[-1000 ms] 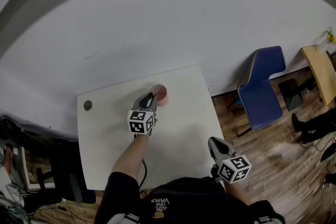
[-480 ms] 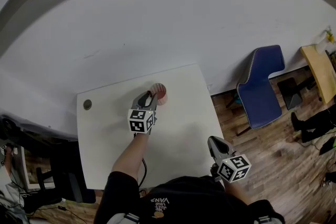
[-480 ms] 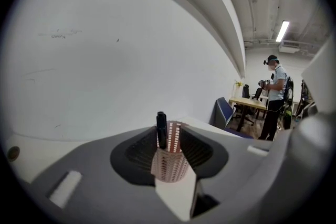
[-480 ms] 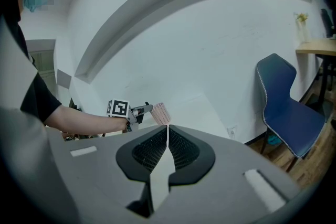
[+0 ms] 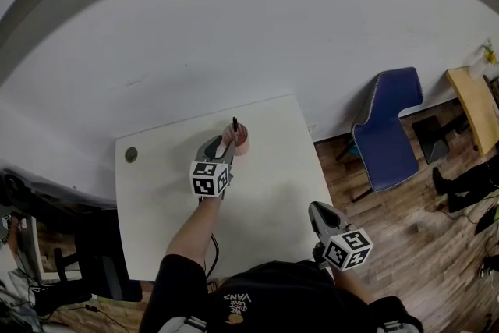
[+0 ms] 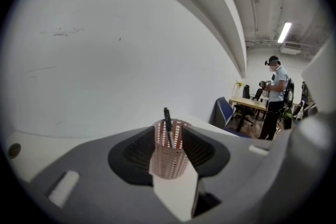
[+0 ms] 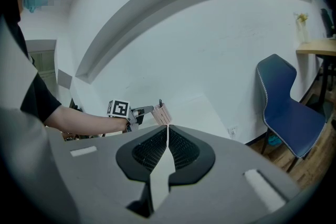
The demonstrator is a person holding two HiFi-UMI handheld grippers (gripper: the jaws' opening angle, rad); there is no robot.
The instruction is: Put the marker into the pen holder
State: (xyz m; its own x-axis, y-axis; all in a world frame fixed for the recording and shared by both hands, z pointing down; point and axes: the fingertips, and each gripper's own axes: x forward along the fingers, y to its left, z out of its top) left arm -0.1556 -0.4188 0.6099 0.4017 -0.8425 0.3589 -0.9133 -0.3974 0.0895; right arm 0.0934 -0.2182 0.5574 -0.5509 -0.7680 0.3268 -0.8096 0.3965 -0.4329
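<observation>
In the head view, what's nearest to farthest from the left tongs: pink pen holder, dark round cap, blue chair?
1. Pen holder, at the left tongs' tips.
2. Dark round cap, left corner of the table.
3. Blue chair, on the floor, right.

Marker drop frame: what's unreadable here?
- Marker lower end: left gripper view, hidden inside the mesh pen holder.
- Holder's base: left gripper view, cut off by the left tongs, which have just been opening. They grip nothing, and the holder shows through their gap.
- Dark round thing at the table corner: head view, too small to identify.
</observation>
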